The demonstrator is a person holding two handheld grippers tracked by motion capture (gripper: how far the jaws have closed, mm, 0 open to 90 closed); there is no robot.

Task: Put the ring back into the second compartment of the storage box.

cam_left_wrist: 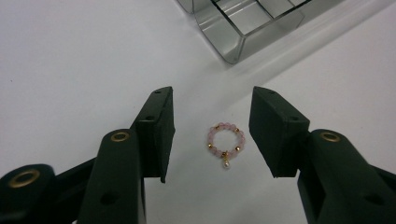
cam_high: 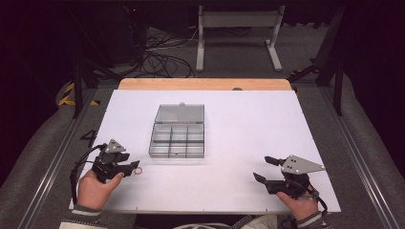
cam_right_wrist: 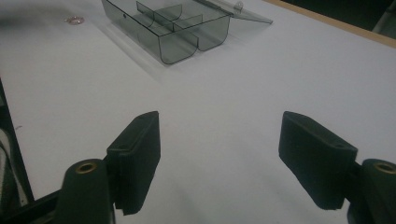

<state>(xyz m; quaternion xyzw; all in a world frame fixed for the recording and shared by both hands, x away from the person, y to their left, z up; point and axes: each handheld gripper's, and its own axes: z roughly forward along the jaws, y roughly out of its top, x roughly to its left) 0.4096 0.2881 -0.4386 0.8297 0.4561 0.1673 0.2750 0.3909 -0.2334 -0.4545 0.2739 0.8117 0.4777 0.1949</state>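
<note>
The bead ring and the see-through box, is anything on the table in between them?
No. In the left gripper view, bare white table runs from the bead ring to the see-through box.

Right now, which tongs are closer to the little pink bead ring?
Left. The left tongs sit around the bead ring, not touching it. The right tongs are far across the table.

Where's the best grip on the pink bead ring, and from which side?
Probably across the bead loop of the pink bead ring, from above. It lies flat on the white table, pearl drop toward the camera, centred between the left gripper pads, untouched. Pinch the left and right beads; avoid the drop.
</note>
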